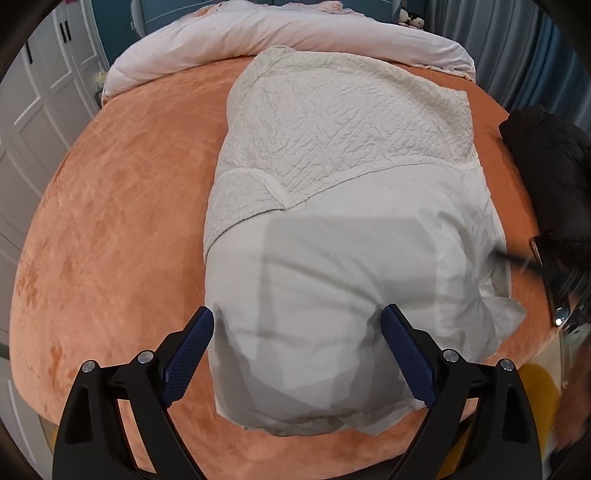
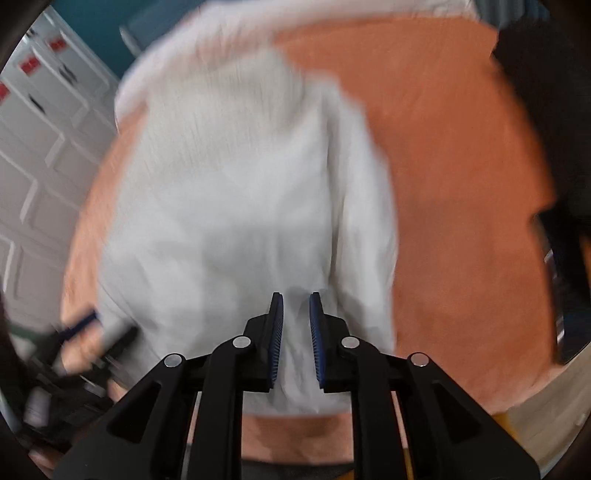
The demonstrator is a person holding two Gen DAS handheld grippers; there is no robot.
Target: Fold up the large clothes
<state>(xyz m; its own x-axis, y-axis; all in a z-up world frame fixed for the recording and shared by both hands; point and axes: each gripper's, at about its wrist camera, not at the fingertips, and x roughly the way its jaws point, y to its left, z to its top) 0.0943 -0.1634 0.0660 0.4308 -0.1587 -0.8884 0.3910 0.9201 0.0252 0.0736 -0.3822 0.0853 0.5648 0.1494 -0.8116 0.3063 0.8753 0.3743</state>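
Note:
A large pale garment [image 1: 332, 166] lies folded lengthwise on the orange bed [image 1: 110, 221]; its far half is crinkled cream fabric and its near half smooth white. My left gripper [image 1: 297, 310] is open wide over the garment's near end, with one blue pad at the left edge of the cloth and the other over its middle, neither pressing it. The right wrist view is blurred. There my right gripper [image 2: 295, 295] hovers over the same garment [image 2: 229, 184] with only a narrow gap between its pads, and I see no cloth pinched between them.
A rolled pinkish-white duvet [image 1: 295, 33] lies across the head of the bed. A black garment [image 1: 546, 158] sits at the bed's right edge. White wardrobe doors [image 1: 37, 110] stand to the left, with blue-grey curtains [image 1: 517, 44] at the back right.

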